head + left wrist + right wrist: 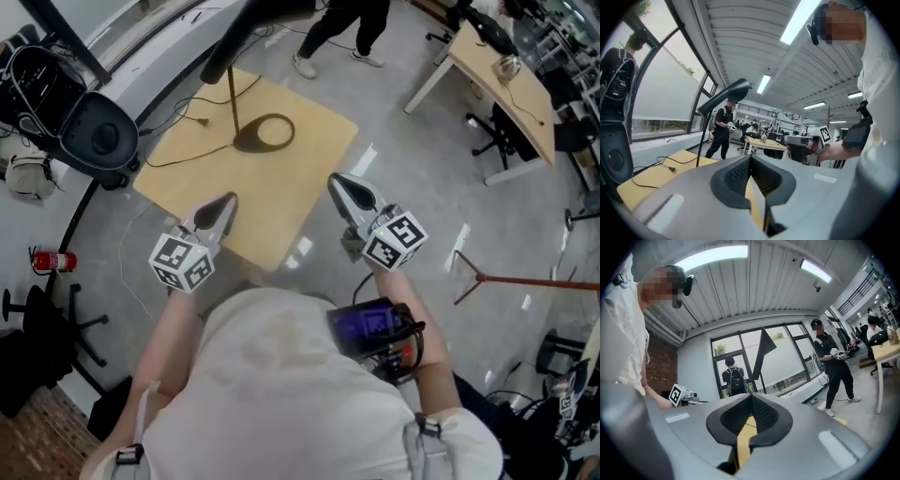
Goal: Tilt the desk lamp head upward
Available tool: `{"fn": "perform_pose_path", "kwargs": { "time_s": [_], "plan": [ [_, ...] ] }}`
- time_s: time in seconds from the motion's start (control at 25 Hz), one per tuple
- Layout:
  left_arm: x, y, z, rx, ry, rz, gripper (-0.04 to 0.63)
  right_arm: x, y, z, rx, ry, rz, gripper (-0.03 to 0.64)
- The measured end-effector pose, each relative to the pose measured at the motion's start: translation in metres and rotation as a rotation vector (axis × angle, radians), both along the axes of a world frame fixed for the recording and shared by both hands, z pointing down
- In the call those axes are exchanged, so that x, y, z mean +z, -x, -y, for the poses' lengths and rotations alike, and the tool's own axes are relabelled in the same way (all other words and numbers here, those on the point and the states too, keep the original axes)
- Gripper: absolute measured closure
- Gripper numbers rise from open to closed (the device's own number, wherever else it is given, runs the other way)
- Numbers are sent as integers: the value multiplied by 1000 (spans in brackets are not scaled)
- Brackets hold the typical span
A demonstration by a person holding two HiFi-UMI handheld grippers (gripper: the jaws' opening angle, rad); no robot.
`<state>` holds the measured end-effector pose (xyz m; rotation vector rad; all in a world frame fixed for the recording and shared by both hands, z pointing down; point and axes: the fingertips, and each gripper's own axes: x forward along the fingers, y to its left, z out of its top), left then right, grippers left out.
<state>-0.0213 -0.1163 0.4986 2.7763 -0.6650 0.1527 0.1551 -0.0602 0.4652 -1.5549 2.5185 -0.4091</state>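
Observation:
The black desk lamp stands on a small wooden table (pixel 300 150). Its ring base (pixel 265 133) and thin stem (pixel 232 98) show in the head view, with the long head (pixel 239 42) above, near the top edge. My left gripper (pixel 227 204) hovers over the table's near edge, shut and empty. My right gripper (pixel 339 183) is shut and empty beside the table's right corner. In the left gripper view the lamp head (pixel 725 94) slopes down to the left, well ahead of the left gripper (pixel 750 157). The right gripper (pixel 751 397) faces the lamp head (pixel 764 350) from the side.
The lamp's cord and plug (pixel 199 120) trail over the table. A black speaker (pixel 98 136) stands at left, a fire extinguisher (pixel 54 261) on the floor. A person (pixel 342 26) stands beyond the table. A long desk (pixel 502 84) is at upper right, a red pole (pixel 530 279) at right.

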Motion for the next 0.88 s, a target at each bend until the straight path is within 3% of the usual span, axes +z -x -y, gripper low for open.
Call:
{"fn": "perform_pose_path", "kwargs": {
  "time_s": [0.2,0.64,0.88],
  "plan": [
    [-8,-17,-30,10,-20,15,594,-3,0,-21,-43,-4,21,604],
    [-15,-18,-55,-25,-46,27,594,-4,14,-42,-119,-11,18,604],
    [1,-36,-103,22,17,33,594,6,0,-94,-73,46,27,604]
  ]
}}
